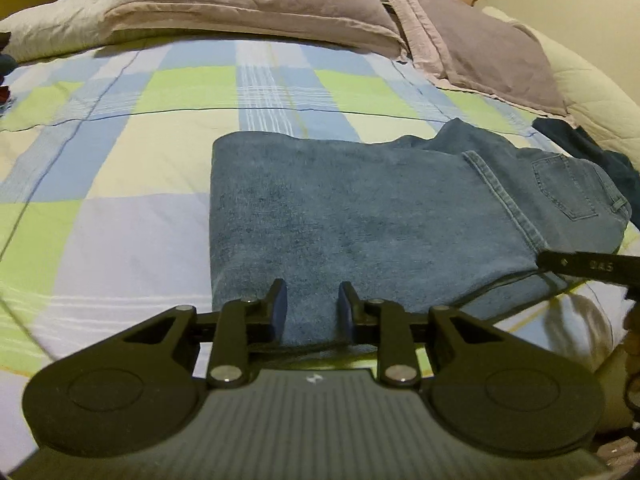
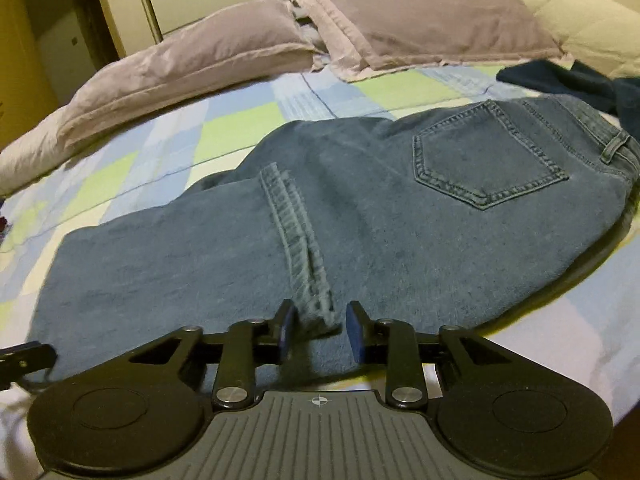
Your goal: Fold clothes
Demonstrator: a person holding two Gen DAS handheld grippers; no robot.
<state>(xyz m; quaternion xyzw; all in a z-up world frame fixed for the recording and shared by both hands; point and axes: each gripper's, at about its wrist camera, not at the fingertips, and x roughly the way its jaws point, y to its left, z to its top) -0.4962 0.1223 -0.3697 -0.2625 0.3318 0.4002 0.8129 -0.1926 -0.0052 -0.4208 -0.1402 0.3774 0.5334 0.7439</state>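
Nearest in the left wrist view, the left gripper [image 1: 312, 306] hangs at the near edge of the bed with its jaws parted to a moderate gap and nothing between them, the near hem of the jeans [image 1: 372, 216] showing through that gap. The right gripper [image 2: 320, 330] is likewise parted and empty, its tips straddling the end of a thick stitched seam [image 2: 298, 240] without pinching it. The jeans lie flat on the checked bedspread [image 1: 120, 160] towards the bed's right side, doubled over at least once, back pocket [image 2: 484, 160] uppermost. Denim like this is probably heavy and fairly stiff, not slippery, so a fold should hold its crease; the seam and the layered near hem look like the firmest places to pinch. Left of the jeans the bedspread gives open room for a further fold. Farther off, a dark garment [image 2: 580, 84] crowds the right edge, and pillows [image 1: 256, 4] line the head.
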